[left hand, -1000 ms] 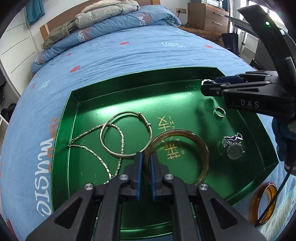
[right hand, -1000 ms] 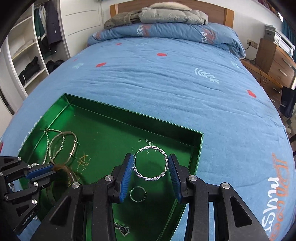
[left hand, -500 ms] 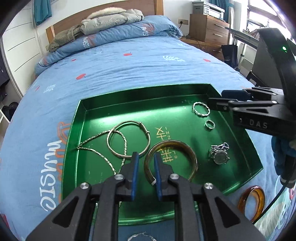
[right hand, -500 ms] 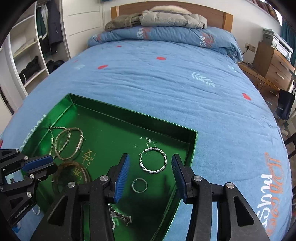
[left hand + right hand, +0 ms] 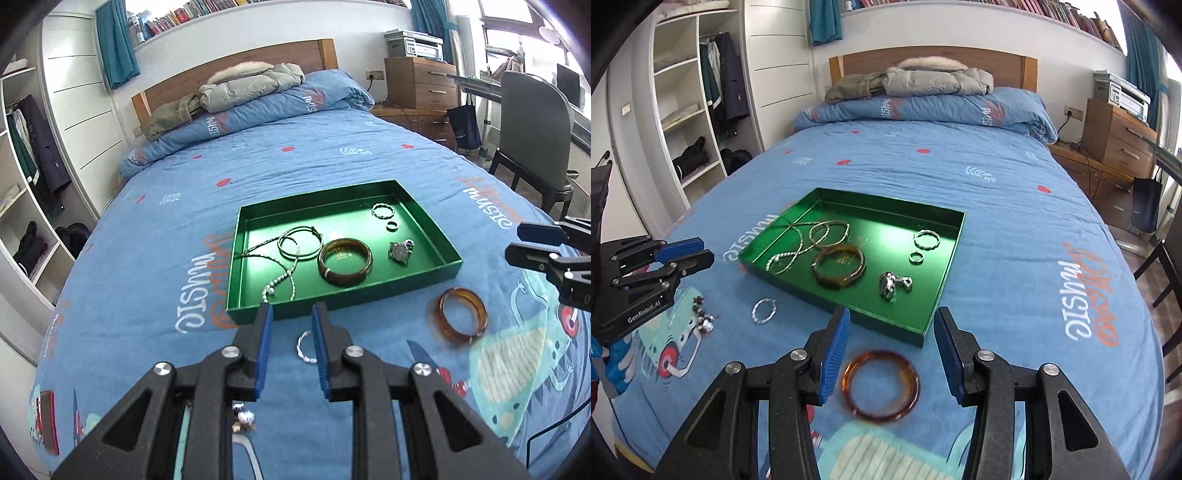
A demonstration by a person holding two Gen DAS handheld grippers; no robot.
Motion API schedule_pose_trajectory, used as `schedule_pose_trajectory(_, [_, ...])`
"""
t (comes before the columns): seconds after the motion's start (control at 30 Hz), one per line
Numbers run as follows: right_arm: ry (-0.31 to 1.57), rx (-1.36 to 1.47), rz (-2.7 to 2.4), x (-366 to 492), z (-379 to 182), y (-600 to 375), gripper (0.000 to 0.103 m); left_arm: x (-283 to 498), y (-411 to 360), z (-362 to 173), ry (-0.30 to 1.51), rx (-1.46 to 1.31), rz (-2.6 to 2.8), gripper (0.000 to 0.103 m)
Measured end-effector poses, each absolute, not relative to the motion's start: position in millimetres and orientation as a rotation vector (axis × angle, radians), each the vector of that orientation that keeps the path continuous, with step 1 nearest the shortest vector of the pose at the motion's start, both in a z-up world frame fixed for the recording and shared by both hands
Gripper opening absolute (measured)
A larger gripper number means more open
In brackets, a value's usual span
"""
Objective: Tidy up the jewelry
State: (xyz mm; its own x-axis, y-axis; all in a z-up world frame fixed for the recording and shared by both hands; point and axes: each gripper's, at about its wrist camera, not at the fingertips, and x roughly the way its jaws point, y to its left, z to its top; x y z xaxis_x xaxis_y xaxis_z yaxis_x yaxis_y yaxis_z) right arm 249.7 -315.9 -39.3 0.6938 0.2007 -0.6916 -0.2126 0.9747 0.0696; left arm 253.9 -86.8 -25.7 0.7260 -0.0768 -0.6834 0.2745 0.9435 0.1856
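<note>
Jewelry (image 5: 399, 251) mostly inside green tray (image 5: 343, 306), centre of bed (image 5: 147, 258). Both tools now withdrawn from over the tray toward the near edge of the bed.

Left gripper (image 5: 290, 314): jaws just opened further, moderate gap, nothing held. Dark bangle (image 5: 343, 280), previously clamped, now lying free in the tray.

Right gripper (image 5: 892, 321): jaws just opening, wider gap, nothing held. Twisted silver ring (image 5: 927, 240), previously between them, now lying at the far right of the tray.

Judged: two placements complete; retrieval of remaining pieces next.

Still outside the tray, on the quilt:
- amber bangle (image 5: 881, 415), near right, seen below the right jaws, not touched;
- silver bracelet (image 5: 301, 350), just near of the tray wall, seen below the left jaws, not touched;
- beaded charm piece (image 5: 703, 317), near left.

Room: open wardrobe (image 5: 683, 110) at left, wooden dresser (image 5: 417, 81) with printer at far right, grey chair (image 5: 532, 129) at right, folded coat on the pillows.
</note>
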Motion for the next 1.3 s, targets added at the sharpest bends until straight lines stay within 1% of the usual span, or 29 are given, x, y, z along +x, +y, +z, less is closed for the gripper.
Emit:
schedule_pose_trajectory(0.37, [0.753, 0.029, 0.197, 129.4, -23.5, -313.4, 0.047, 154.4, -43.8, -1.0, 0.689, 0.255, -0.150, 0.021])
schedule_pose_trajectory(0.5, [0.737, 0.041, 0.193, 100.5, -16.1, -307.3, 0.047, 129.5, -28.8, 5.8, 0.669, 0.235, -0.133, 0.034])
schedule_pose_trajectory(0.53, [0.735, 0.043, 0.192, 94.3, -14.8, -305.4, 0.047, 125.0, -24.6, 7.3, 0.663, 0.229, -0.129, 0.035])
schedule_pose_trajectory(0.87, [0.719, 0.073, 0.178, 49.8, -13.2, -293.7, 0.047, 96.0, 10.3, 12.6, 0.629, 0.192, -0.091, 0.035])
schedule_pose_trajectory(0.93, [0.720, 0.076, 0.172, 43.8, -13.3, -292.7, 0.047, 93.2, 15.7, 12.8, 0.627, 0.182, -0.087, 0.040])
schedule_pose_trajectory(1.03, [0.717, 0.090, 0.162, 37.1, -12.3, -292.1, 0.047, 88.7, 24.4, 12.8, 0.619, 0.169, -0.081, 0.043])
schedule_pose_trajectory(1.13, [0.713, 0.095, 0.145, 32.3, -10.1, -291.0, 0.049, 83.1, 35.9, 10.3, 0.616, 0.142, -0.079, 0.045])
schedule_pose_trajectory(1.3, [0.708, 0.104, 0.121, 23.7, -6.9, -288.5, 0.051, 76.0, 68.9, 2.1, 0.623, 0.052, -0.082, 0.046])
